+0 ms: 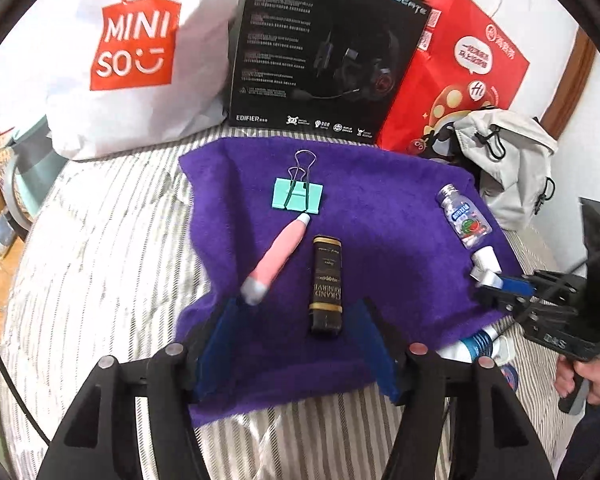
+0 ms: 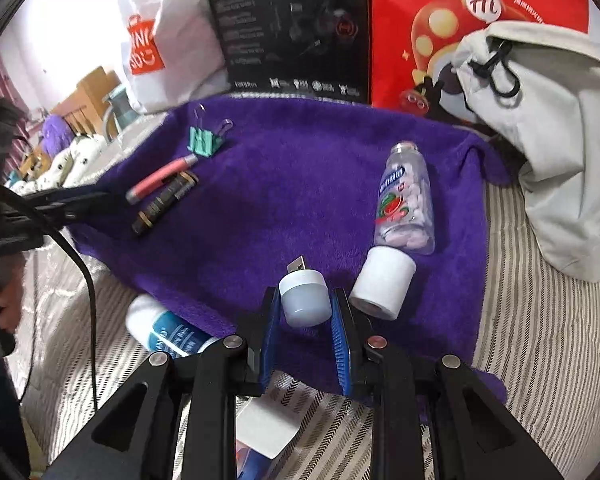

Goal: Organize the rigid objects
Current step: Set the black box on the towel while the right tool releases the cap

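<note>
A purple towel (image 1: 380, 216) lies on the striped bed. On it sit a teal binder clip (image 1: 298, 196), a pink tube (image 1: 278, 254) and a dark brown tube (image 1: 327, 284). My left gripper (image 1: 296, 340) is open just in front of the dark tube's near end, holding nothing. On the towel's right side lie a clear candy bottle (image 2: 406, 200) and a white roll (image 2: 382, 284). My right gripper (image 2: 306, 320) is shut on a small white USB light (image 2: 304, 300), whose plug points away, low over the towel's near edge.
A white shopping bag (image 1: 132, 52), a black headset box (image 1: 320, 48) and a red bag (image 1: 460, 64) stand behind the towel. A grey backpack (image 2: 548, 140) lies to the right. A blue-and-white bottle (image 2: 168, 336) and a white card (image 2: 266, 428) rest on the bedsheet near the towel.
</note>
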